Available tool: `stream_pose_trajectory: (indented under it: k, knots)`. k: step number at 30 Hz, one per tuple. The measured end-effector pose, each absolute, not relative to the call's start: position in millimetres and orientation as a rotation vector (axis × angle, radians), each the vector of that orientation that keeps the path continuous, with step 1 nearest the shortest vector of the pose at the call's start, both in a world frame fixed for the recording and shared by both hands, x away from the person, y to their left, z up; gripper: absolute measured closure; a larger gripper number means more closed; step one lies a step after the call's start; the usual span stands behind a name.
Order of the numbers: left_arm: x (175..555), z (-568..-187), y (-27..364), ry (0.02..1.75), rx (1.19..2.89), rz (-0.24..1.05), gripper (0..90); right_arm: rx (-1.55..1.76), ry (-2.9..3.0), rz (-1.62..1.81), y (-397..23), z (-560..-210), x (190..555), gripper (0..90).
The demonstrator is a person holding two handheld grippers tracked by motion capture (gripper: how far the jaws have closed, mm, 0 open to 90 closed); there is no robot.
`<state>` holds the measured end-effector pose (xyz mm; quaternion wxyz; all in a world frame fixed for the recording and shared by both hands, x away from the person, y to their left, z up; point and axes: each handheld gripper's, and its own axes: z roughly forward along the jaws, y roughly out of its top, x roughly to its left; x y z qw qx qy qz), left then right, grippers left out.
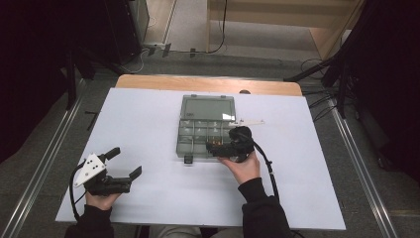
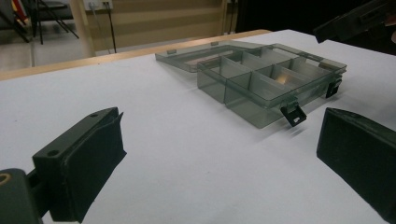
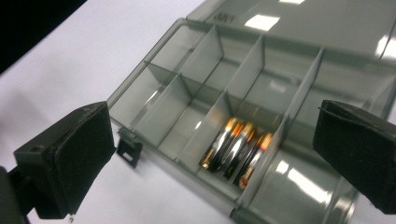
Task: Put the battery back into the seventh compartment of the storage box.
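You're at a white table top [image 1: 148,129] laid over a wood table whose tan far edge [image 1: 208,83] shows along the top centre of the high view. Grey floor [image 1: 44,148] runs round it, w/ metal rails down both sides, dark curtains at upper left and right, and cables on the floor at upper right.

The box [image 1: 204,126], smoky clear plastic, sits centre frame w/ its lid [image 1: 208,106] swung open and lying flat behind it. It's split into compartments; a black latch [image 1: 188,159] hangs off its near edge. In the right gripper view, batteries [image 3: 233,149] lie side by side in one near-row compartment, orange and black ends showing; exact count is hard to tell.

Your left gripper [image 1: 126,163] is at lower left of the high view, well apart from the box, jaws spread wide w/ nothing between them. Your left hand [image 1: 101,198] holds it low over the sheet.

Your right gripper [image 1: 214,147] is at the box's near right corner, over the compartments. Jaws apart, holding nothing, batteries visible in the gap between them. Your right hand [image 1: 242,166] grips it from below centre; its cable [image 1: 270,171] trails back along the sleeve.
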<state>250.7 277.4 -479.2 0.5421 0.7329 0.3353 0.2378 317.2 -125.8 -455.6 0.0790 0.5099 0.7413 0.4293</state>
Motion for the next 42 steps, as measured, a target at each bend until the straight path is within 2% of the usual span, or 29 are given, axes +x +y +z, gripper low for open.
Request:
stream_pose_trajectory:
  k: [7, 19, 42]
  knots:
    - [250.6, -479.3, 277.5, 0.796, 1.741, 0.566, 0.7, 1.322, 2.172, 1.257, -121.7, -451.5, 307.3, 0.0]
    - [250.3, -479.4, 277.2, 0.794, 1.746, 0.565, 0.7, 1.283, 2.198, 1.200, -136.7, -453.1, 300.9, 0.0]
    - [252.0, -480.9, 274.6, 0.791, 1.752, 0.562, 0.8, 1.329, 2.195, 1.097, -220.8, -477.8, 265.3, 0.0]
